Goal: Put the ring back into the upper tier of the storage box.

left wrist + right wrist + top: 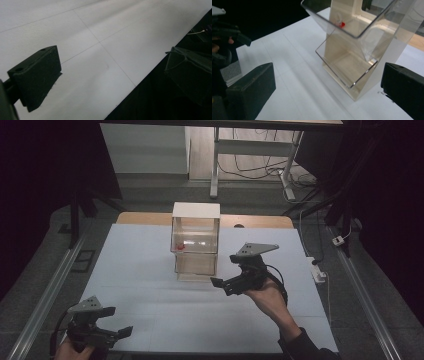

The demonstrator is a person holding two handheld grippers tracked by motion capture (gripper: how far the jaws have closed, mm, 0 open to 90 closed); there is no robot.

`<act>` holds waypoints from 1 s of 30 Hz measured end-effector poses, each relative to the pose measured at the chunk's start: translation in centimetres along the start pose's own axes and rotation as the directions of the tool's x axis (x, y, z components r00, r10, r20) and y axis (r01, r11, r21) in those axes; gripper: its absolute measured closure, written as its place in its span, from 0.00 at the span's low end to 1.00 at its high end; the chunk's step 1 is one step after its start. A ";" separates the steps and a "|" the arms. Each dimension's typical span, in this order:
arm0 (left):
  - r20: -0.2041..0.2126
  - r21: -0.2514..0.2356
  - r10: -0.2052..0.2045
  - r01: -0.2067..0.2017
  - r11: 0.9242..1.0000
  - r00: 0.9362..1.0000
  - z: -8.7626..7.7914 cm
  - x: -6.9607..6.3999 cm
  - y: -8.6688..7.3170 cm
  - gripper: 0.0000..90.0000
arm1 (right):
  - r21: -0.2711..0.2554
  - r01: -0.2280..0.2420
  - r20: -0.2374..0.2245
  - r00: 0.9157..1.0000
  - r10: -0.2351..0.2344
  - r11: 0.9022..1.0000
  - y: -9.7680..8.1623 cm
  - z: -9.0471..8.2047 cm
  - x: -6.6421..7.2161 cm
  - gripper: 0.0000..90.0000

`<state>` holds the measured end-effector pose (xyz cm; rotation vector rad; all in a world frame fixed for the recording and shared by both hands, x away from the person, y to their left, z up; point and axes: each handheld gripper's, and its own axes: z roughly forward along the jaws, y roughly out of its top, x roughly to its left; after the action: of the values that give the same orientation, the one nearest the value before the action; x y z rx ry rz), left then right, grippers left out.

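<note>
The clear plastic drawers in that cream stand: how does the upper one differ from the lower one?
The upper clear plastic drawer holds a small red object; the lower clear plastic drawer looks empty. The upper drawer sits above and juts farther toward the right hand-held gripper than the lower. Both are see-through, tilted open, in one cream stand.

Dim room, grey floor [45,270], white-topped table [150,290]
</note>
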<state>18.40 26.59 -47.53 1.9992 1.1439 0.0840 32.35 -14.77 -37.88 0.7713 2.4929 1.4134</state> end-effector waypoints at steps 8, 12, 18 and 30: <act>0.000 0.000 0.001 -0.001 1.000 1.000 0.0 0.0 0.0 0.00 | 0.002 -0.015 -0.008 1.000 0.015 1.000 -1.4 -0.7 0.0 0.00; 0.000 0.000 0.002 -0.002 1.000 1.000 0.0 0.0 0.0 0.00 | 0.006 -0.021 -0.001 1.000 0.021 1.000 -2.0 -1.0 0.1 0.00; 0.001 0.000 0.003 -0.003 1.000 1.000 0.0 0.0 0.0 0.00 | 0.010 -0.037 0.010 0.999 0.037 0.999 -3.0 -1.7 0.2 0.00; 0.005 0.001 0.003 -0.003 1.000 1.000 0.0 0.0 0.0 0.00 | 0.009 -0.062 0.033 0.998 0.062 0.998 -5.2 -3.3 0.1 0.00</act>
<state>18.40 26.57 -47.53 2.0010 1.1376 0.0800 29.15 -19.34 -40.49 0.8739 2.4736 1.3980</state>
